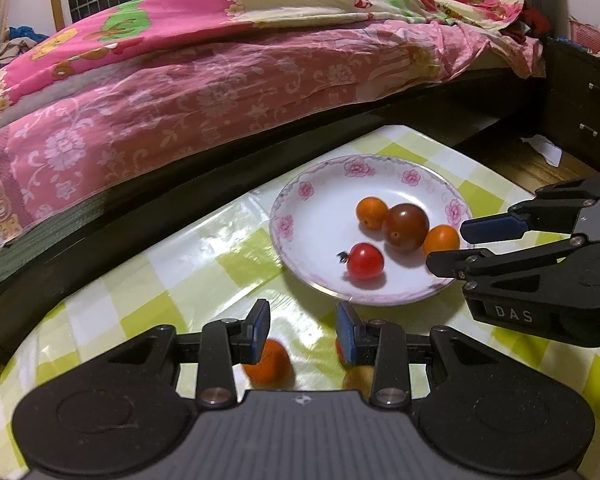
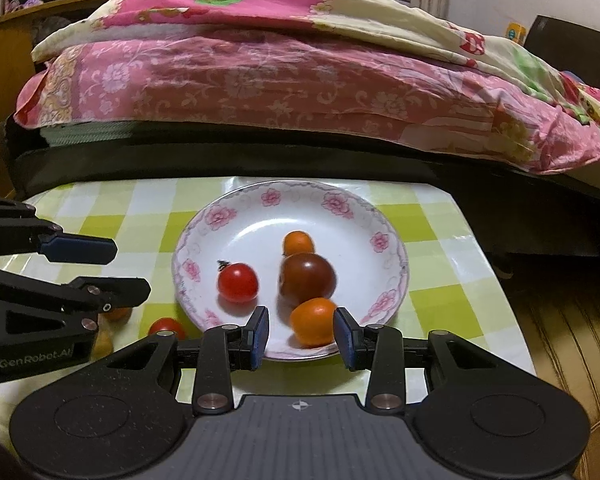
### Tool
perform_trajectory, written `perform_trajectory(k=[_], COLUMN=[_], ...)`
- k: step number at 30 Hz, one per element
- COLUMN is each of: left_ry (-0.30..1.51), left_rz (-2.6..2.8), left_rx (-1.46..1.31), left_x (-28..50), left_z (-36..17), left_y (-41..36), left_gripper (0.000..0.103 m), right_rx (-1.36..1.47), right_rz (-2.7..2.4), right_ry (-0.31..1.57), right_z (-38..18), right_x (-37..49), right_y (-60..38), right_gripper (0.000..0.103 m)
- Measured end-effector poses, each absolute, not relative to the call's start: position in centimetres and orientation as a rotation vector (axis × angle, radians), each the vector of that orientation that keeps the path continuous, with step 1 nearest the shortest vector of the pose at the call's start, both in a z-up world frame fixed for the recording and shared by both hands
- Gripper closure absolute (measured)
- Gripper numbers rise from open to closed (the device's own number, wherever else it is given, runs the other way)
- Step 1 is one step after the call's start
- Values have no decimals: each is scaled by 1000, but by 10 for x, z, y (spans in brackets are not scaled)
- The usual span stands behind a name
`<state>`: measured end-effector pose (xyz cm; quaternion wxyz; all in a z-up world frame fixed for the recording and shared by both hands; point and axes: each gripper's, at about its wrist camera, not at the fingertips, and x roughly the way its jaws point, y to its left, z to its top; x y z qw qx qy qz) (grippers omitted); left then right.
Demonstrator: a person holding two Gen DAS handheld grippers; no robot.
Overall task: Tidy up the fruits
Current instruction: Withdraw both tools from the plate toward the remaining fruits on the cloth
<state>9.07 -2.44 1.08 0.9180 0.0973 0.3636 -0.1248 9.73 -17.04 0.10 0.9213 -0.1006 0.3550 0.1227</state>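
We see a big bed [image 1: 220, 92] with a pink flowered blanket [image 2: 284, 76] filling the top half of both views. In front of it is a surface with a green and white checked cloth [image 1: 188, 264].

On the cloth sits a white plate [image 2: 256, 220] with pink flowers round its rim. It is in the middle of the right wrist view and right of the middle in the left wrist view. Four little tomatoes lie in it. The dark brown tomato [image 2: 308, 279] is the biggest and sits in the middle of the plate. It touches an orange tomato [image 2: 298, 243] behind it. Another orange tomato [image 2: 313, 321] lies at the near rim of the plate. A red tomato [image 2: 238, 282] with a tiny dark stem lies alone to the left.

The right gripper [image 2: 301, 334] hangs at the near rim of the plate. Its jaws are apart, and the near orange tomato shows in the gap between them. The pads do not press on it.

The left gripper [image 1: 303, 330] is low over the cloth, left of the plate. Its jaws are apart too and hold nothing. More fruit lies on the cloth under it: an orange fruit [image 1: 270, 364] and a small red tomato [image 2: 167, 327]. Another one is partly hidden, so we cannot tell what it is.
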Motion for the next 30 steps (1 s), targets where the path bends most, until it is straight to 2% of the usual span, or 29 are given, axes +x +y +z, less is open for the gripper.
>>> perform_trajectory(k=[19, 30], left_ry=[804, 837], left_rz=[-200, -259], left_rx=[229, 268], left_x=[44, 38], left_z=[3, -7], left_y=[9, 8], left_gripper=[59, 59], right_rx=[-241, -185], right_rz=[456, 556], right_ry=[742, 760], right_z=[-8, -22], right_x=[54, 62], right_y=[-150, -138], right_gripper=[66, 66])
